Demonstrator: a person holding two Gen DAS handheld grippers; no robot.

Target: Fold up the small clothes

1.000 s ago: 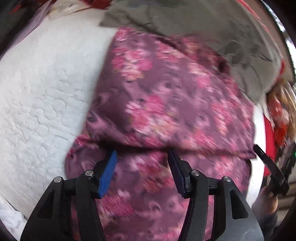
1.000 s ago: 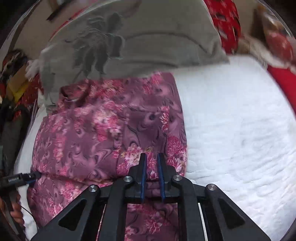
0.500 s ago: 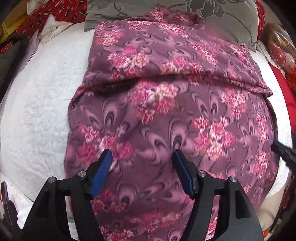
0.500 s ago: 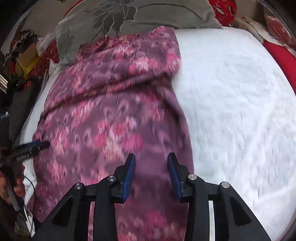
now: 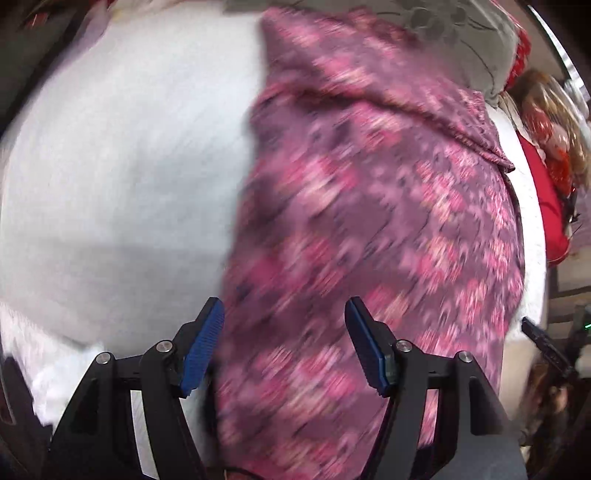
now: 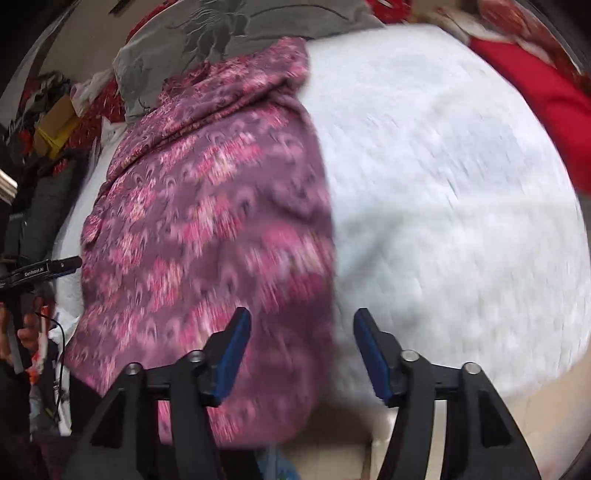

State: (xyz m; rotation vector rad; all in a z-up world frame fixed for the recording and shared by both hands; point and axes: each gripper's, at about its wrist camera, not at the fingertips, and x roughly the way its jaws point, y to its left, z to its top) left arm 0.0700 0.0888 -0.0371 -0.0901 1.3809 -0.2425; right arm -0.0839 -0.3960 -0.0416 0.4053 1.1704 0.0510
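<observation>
A purple garment with pink flowers (image 5: 369,221) lies on a white quilted bed (image 5: 129,166), its far part folded over toward me. It hangs over the bed's near edge. My left gripper (image 5: 284,347) is open and empty above the garment's near left edge. My right gripper (image 6: 301,356) is open and empty above the garment's (image 6: 207,229) near right edge, with the white bed (image 6: 443,184) to its right. The left gripper also shows at the left of the right wrist view (image 6: 44,271). Both views are blurred by motion.
A grey pillow with a flower print (image 6: 221,33) lies behind the garment. Red cloth (image 6: 535,81) lies at the far right of the bed. Clutter and a yellow box (image 6: 55,125) stand at the left beyond the bed.
My right gripper opened and let go of the garment fold. Both grippers drew back toward the near edge of the bed. The folded part now lies on the garment.
</observation>
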